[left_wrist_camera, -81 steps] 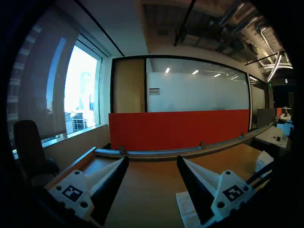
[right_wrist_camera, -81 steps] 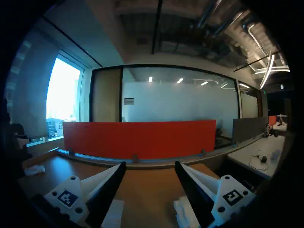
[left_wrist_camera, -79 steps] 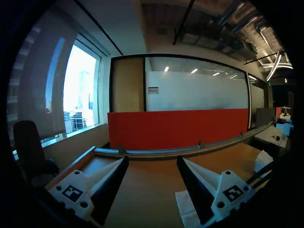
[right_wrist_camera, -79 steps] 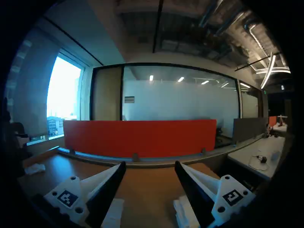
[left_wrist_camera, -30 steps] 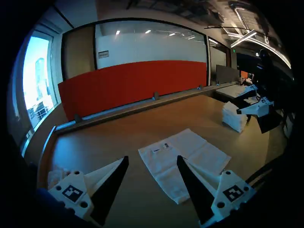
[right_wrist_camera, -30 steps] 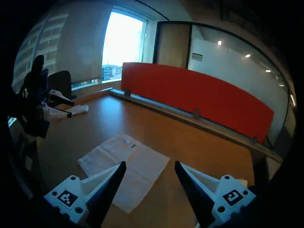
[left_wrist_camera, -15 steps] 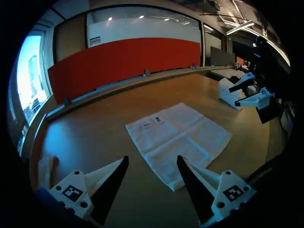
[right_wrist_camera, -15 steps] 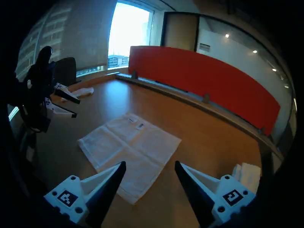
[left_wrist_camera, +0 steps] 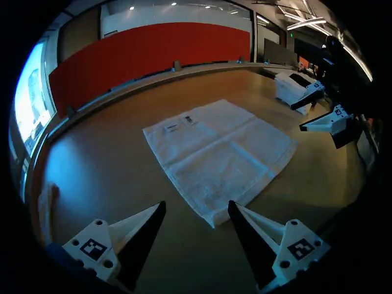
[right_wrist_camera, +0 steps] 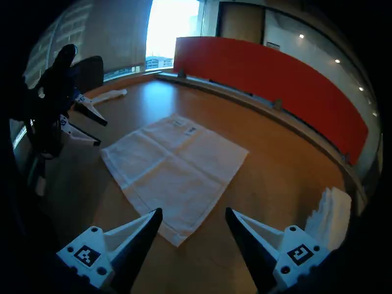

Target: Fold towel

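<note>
You face a long wooden desk (left_wrist_camera: 98,147) backed by a red partition (left_wrist_camera: 147,49), with a bright window (right_wrist_camera: 171,22) at one end. The white towel (left_wrist_camera: 220,152) lies spread flat mid-desk, creased, with 2 labels near its far edge. Your left gripper (left_wrist_camera: 196,205) and right gripper (right_wrist_camera: 193,210) each frame a towel corner, fingers spread and grasping nothing.

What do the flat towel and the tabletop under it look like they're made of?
Towel: white woven cloth, probably cotton, matte, showing crease lines and a hemmed border. Tabletop: smooth brown wood or wood-look laminate, I can't tell which; light sheen with bluish reflections.
</note>
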A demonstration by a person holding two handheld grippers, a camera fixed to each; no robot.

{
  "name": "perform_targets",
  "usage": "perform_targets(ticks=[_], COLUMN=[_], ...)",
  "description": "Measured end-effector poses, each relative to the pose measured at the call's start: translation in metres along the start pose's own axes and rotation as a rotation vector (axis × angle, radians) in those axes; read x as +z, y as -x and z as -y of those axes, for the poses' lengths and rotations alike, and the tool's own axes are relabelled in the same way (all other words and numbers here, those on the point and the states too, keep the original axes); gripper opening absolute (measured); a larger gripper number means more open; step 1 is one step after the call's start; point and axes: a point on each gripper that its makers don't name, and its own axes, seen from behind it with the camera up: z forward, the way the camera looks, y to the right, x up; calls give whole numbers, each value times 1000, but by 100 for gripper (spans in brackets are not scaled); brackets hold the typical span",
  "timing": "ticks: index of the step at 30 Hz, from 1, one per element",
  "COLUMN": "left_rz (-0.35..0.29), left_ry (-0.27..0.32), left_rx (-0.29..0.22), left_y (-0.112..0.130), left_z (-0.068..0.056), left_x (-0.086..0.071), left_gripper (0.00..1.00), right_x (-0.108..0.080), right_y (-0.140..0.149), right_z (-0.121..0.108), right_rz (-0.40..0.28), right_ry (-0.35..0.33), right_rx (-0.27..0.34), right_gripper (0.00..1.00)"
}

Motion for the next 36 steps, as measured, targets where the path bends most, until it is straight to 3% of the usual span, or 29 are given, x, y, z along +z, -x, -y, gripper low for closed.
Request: perform_targets(ticks=[8, 19, 24, 36], left_rz=[56, 105, 121, 133], left_ry=[24, 67, 74, 76], left_rx=[23, -9, -5, 11], left_y=[21, 31, 34, 36], left_z=[-11, -25, -27, -33], left_x=[10, 19, 21, 23], left_gripper=[94, 94, 92, 77], right_x=[8, 12, 14, 17], right_y=[27, 46, 48, 55], right_z=[9, 12, 13, 19], right_rz=[55, 95, 101, 124], right_ry=[-25, -44, -51, -84], right_rx=[2, -5, -9, -11], right_gripper=[99, 97, 91, 68])
